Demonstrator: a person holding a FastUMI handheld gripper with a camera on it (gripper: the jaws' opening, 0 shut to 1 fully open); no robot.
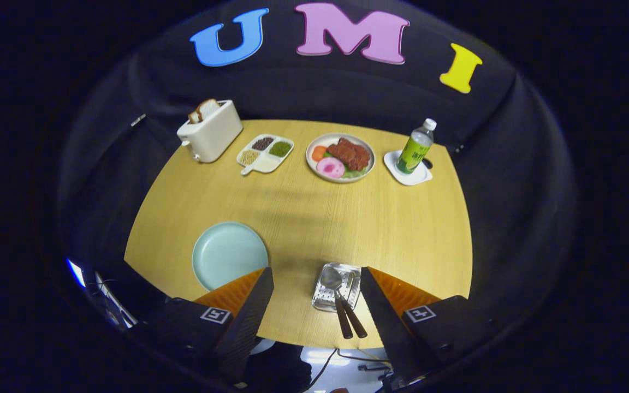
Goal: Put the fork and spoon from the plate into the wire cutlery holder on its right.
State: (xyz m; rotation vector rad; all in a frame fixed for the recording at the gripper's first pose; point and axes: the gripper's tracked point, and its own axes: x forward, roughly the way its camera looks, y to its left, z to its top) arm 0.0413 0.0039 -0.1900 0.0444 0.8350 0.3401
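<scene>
The gripper (317, 297) is hovering above the near edge of the table (391, 229), its fingers standing wide apart and gripping nothing. Between them, near the right finger, the wire cutlery holder (326, 298) is sitting by the table's near edge, and both the spoon (332, 279) and the fork (351, 288) are already lying in it, heads inside and dark handles sticking out toward the near side. To its left the pale green plate (229, 253) is lying bare, so the job is looking done.

Further off, a row is running along the far edge: a toaster (211, 132) holding bread on the left, a divided tray (265, 153) carrying grains, a plate of food (340, 156), and a bottle (415, 146) standing upright on a white coaster (408, 175) at the right.
</scene>
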